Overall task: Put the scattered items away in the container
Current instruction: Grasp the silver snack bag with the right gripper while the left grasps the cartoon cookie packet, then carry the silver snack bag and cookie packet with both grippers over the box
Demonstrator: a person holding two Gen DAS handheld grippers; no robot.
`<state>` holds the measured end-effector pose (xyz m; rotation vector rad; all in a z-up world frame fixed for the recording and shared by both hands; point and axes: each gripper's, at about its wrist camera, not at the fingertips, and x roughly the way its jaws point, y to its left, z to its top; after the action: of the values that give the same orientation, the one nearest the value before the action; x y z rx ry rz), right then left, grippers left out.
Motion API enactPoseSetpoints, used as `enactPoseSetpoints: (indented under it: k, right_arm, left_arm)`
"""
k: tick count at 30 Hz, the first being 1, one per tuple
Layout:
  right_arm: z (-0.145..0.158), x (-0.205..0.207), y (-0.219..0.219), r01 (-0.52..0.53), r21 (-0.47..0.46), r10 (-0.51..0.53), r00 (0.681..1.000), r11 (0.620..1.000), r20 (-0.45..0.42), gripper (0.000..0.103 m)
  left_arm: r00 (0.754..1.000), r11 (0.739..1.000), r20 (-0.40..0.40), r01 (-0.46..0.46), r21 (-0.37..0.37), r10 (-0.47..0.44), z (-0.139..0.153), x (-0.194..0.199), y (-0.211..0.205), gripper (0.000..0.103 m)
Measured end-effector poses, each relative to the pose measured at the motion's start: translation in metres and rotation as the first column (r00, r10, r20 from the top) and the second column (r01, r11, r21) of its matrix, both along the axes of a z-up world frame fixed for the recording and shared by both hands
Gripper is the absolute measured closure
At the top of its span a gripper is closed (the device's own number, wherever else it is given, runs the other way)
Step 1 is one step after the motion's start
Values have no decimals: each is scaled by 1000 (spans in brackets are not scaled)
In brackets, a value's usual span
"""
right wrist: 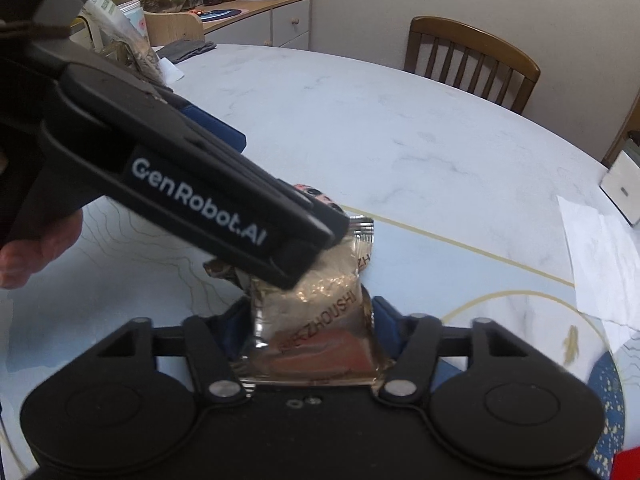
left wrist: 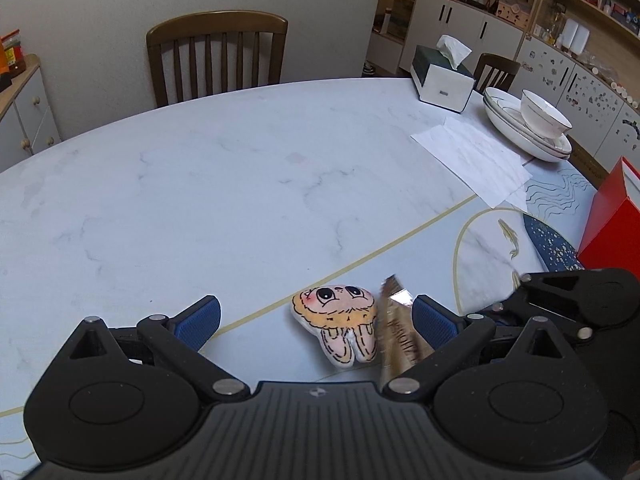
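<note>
Right wrist: right jaws pinch snack packet (right wrist: 316, 328); left jaws wide, empty; plush toy (left wrist: 340, 322) adjacent.

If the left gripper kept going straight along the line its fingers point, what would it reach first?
Probably the small flat plush toy with a cartoon face, lying on the marble-pattern table between the open left gripper fingers. Depth is unclear in this fisheye view.

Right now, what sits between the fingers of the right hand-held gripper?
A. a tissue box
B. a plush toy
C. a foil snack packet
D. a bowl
C: in the right wrist view the foil snack packet fills the gap between the right hand-held gripper pads.
</note>
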<state>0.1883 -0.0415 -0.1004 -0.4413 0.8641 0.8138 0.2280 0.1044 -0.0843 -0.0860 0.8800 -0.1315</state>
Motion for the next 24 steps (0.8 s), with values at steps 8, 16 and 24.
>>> enactPoseSetpoints:
  k: [8,16,24]
  right_arm:
    - [7,6,-37,81,-27,-81,997,996,17,54]
    - [8,19,-64,170,-39,-170,985,985,-3,54]
    - [8,15,-74,197,-42,-197,980,980,-9,54]
  left_arm:
    - [1000,999,10,30,-13,-30,-6,5,-7,1]
    - [999,998,16,49,36,-49,-20,12,-20,4]
    - [999,996,17,44,71,-45,-25,15,-28,24]
